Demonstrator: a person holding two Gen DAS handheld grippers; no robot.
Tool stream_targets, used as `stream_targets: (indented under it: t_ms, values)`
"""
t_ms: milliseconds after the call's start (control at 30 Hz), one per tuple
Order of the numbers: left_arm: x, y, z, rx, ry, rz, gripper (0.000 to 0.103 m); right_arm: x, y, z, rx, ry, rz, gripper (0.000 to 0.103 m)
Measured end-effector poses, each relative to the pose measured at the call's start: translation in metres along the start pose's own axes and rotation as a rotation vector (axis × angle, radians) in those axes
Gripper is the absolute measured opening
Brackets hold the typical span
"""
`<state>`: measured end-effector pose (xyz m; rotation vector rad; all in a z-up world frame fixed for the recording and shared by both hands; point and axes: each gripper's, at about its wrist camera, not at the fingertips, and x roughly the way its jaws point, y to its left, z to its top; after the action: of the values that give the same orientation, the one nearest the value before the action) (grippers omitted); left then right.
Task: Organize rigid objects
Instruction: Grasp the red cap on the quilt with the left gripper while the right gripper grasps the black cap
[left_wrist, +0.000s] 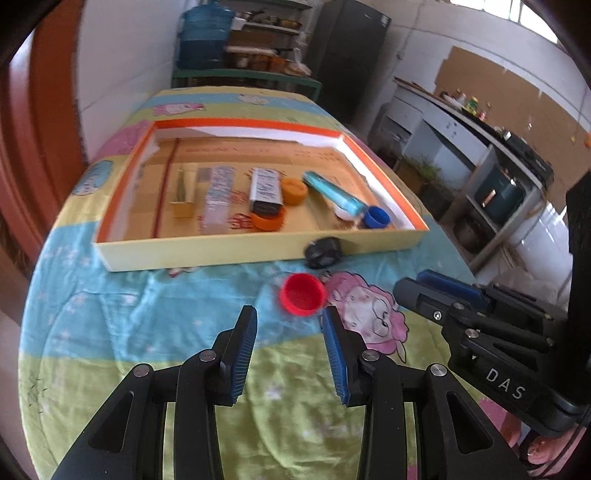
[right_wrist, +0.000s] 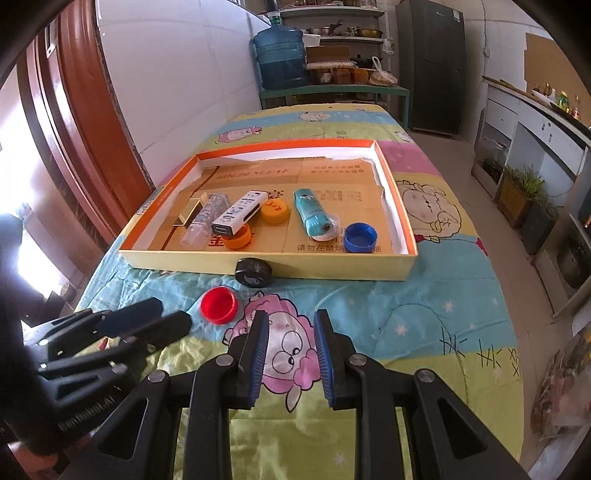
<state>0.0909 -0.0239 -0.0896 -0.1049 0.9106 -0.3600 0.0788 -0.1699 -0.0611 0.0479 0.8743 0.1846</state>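
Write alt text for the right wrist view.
The right gripper hovers empty over a cartoon blanket. Ahead lie a red cap and a black cap outside a shallow box of caps and tubes; the left gripper reaches toward the red cap.

1. Illumination: daylight, bright overall. In the right wrist view, a blown-out white area sits far left of the right claw (right_wrist: 290, 356), beside the red door frame (right_wrist: 88, 122).
2. A second bright window (left_wrist: 535, 18) appears in the left wrist view, far beyond and to the right of the left claw (left_wrist: 290, 354).
3. Shadows: soft; the black cap (right_wrist: 254, 272) casts a faint one on the tray wall (right_wrist: 332, 267).
4. Blur: the left wrist view is smeared; the red cap (left_wrist: 303, 294) just ahead of the claw has soft edges. The right wrist view is sharper.
5. Distortion: strong fisheye bending toward the edges; dark vignette fills the corners.
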Motion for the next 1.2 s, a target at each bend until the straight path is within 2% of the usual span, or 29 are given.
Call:
stream_targets:
  t_ms: [367,700,833,1033,1200]
  values:
    - [0.031,-0.015,0.008,0.053,0.038,0.028,0.038,0.003,-0.013,0.000,0.018,0.010,-0.007,0.025]
    - [0.039,-0.015,0.015,0.080,0.007,0.045,0.038,0.012,-0.016,0.002,0.025,0.026,-0.005,0.025]
    - [0.039,-0.018,0.012,0.114,-0.007,0.079,0.031,0.017,-0.014,0.002,0.021,0.035,-0.002,0.025]
    - [0.033,-0.008,0.014,0.078,-0.017,0.060,0.031,0.023,-0.011,0.003,0.018,0.049,0.008,0.025]
    - [0.015,0.009,0.014,0.028,-0.057,0.077,0.031,0.029,-0.001,0.007,0.012,0.062,0.071,0.025]
